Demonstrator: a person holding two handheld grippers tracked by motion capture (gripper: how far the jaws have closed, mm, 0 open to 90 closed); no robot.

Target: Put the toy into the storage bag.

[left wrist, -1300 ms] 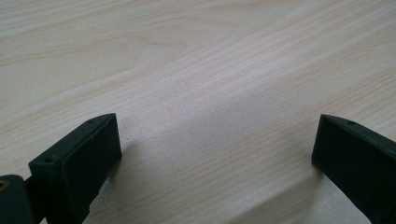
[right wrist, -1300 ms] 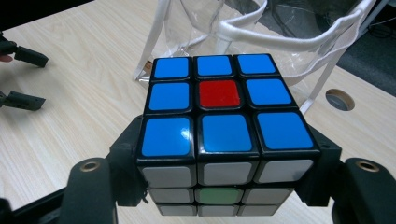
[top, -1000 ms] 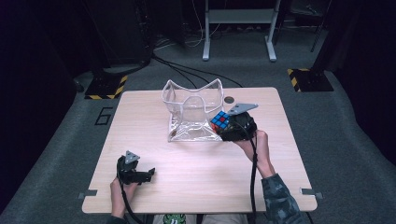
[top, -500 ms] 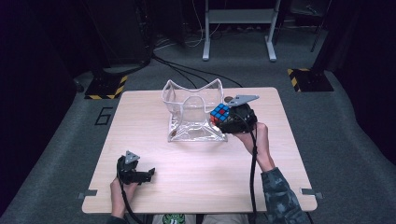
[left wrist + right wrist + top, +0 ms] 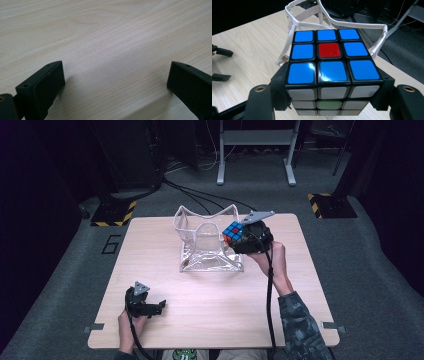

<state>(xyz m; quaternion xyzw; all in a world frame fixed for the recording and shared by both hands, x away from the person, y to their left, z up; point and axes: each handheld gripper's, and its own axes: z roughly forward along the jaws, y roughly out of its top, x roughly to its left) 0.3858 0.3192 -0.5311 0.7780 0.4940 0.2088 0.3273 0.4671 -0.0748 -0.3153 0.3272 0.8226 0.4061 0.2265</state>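
Cube [image 5: 332, 67], blue on top with a red centre, is clamped between the jaws of the right gripper [image 5: 239, 239], one jaw pressed to each side; it is held above the table, just at the right rim of the bag.

Largest is the table [image 5: 150, 240], pale wood with rounded corners, ringed by grey floor [image 5: 370, 270]. Broad bare wood is seen left of the bag, in front of it, and toward the right edge. The clear bag [image 5: 207, 242] stands open near the far edge, its white-trimmed mouth gaping upward. The left gripper [image 5: 150, 307] is rested near the near-left corner, well apart from the bag; its jaws are spread wide over bare wood, nothing between them.
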